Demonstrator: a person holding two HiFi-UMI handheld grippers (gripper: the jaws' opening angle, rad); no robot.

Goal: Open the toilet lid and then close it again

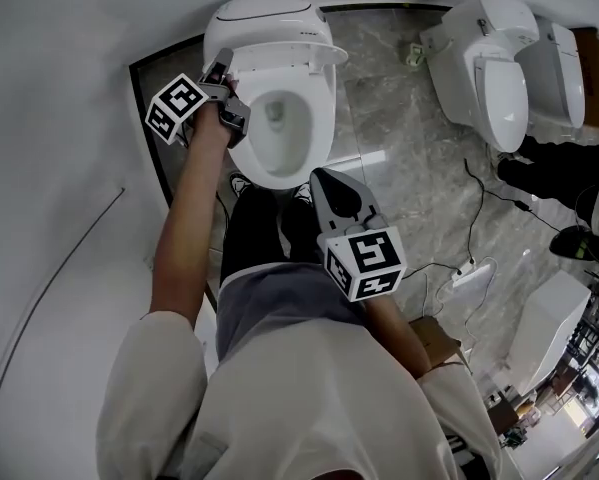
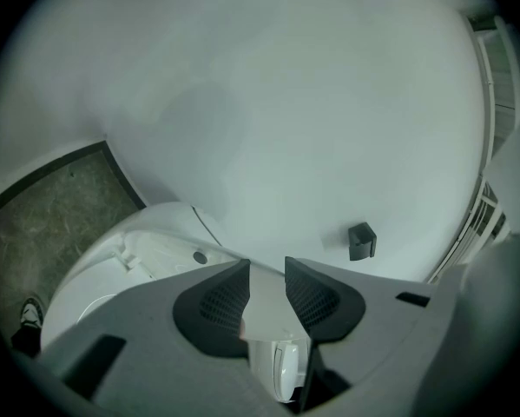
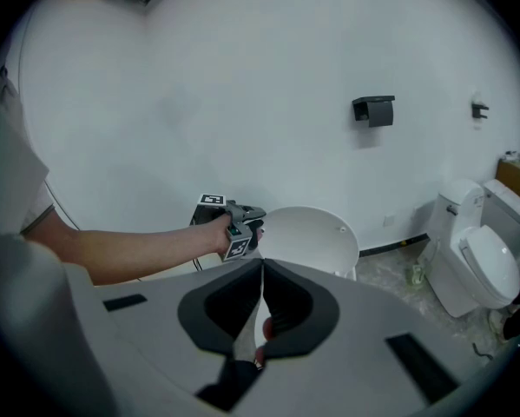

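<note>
- The person's pale shirt (image 1: 309, 398) fills the foot of the head view. Just ahead, the right gripper (image 3: 261, 266) hangs near the bowl's (image 1: 279, 133) front rim. Its jaws are pressed together on nothing, and its cube (image 1: 364, 261) shows black-and-white square markers.
- The toilet lid (image 3: 310, 237) stands raised, upright before the white wall (image 3: 242, 76), above the open bowl.
- The left gripper (image 2: 266, 263) pinches the lid's left edge, which fills the gap between its pads.
- A small dark mark (image 1: 304, 31) on the toilet's back is too small to read.
- Grey marble floor (image 1: 399, 118) lies around. Two more white toilets (image 1: 489, 58) stand to the right, and a black holder (image 3: 374, 109) hangs on the wall.
</note>
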